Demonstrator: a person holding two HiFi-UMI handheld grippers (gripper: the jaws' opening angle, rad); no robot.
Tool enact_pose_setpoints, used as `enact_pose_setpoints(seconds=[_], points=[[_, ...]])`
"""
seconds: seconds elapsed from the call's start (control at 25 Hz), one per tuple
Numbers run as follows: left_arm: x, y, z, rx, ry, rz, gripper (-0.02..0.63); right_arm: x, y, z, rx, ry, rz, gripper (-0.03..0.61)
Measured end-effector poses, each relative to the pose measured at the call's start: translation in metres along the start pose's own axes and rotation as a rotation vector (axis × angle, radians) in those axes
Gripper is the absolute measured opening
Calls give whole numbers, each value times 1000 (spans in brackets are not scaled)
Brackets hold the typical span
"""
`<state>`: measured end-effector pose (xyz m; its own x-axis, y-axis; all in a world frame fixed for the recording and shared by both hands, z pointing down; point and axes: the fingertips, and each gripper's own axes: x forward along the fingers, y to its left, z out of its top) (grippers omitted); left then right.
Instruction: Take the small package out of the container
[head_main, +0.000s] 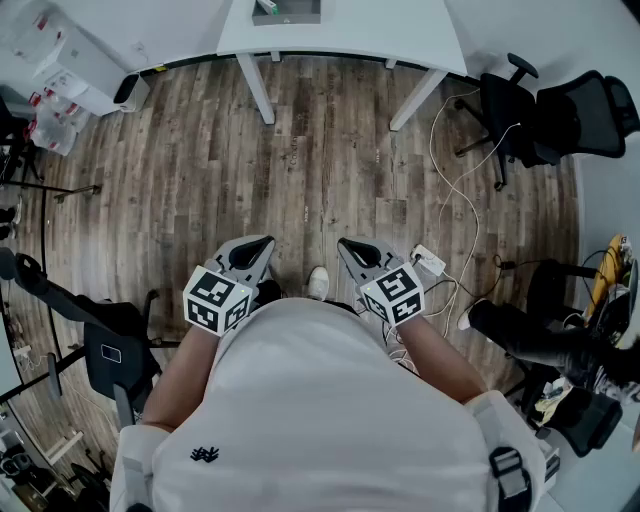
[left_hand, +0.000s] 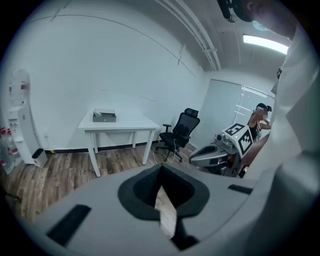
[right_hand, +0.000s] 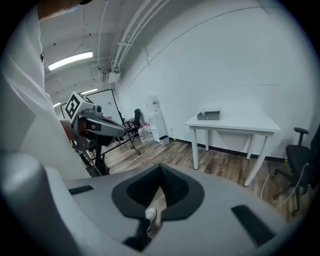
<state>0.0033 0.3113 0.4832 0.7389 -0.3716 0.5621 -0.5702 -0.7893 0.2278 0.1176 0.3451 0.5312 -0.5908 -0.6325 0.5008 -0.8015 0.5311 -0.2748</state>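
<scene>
A low grey container (head_main: 285, 10) stands on a white table (head_main: 340, 35) across the room, far from both grippers. The container (left_hand: 104, 116) sits near the table's left end in the left gripper view, and the right gripper view shows the container (right_hand: 209, 115) on the table (right_hand: 235, 124). I cannot make out the small package. My left gripper (head_main: 263, 242) and right gripper (head_main: 346, 243) are held close to the person's body, side by side. Both point toward the table. The left gripper (left_hand: 161, 168) has its jaws together and empty. So does the right gripper (right_hand: 160, 167).
Wooden floor lies between me and the table. Two black office chairs (head_main: 540, 110) stand at the right, with white cables (head_main: 455, 190) and a power strip (head_main: 430, 262) on the floor. A water dispenser (left_hand: 17, 125) stands at the left wall. Black stands (head_main: 100, 345) crowd my left.
</scene>
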Motion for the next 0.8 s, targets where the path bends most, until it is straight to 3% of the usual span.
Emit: enact_pose_setpoints(seconds=[0.44, 0.8], points=[[11, 34, 10, -31, -22, 1, 6, 23, -16, 4, -40, 54, 5, 6], [43, 118, 65, -2, -80, -109, 6, 74, -50, 55, 70, 39, -85, 11]])
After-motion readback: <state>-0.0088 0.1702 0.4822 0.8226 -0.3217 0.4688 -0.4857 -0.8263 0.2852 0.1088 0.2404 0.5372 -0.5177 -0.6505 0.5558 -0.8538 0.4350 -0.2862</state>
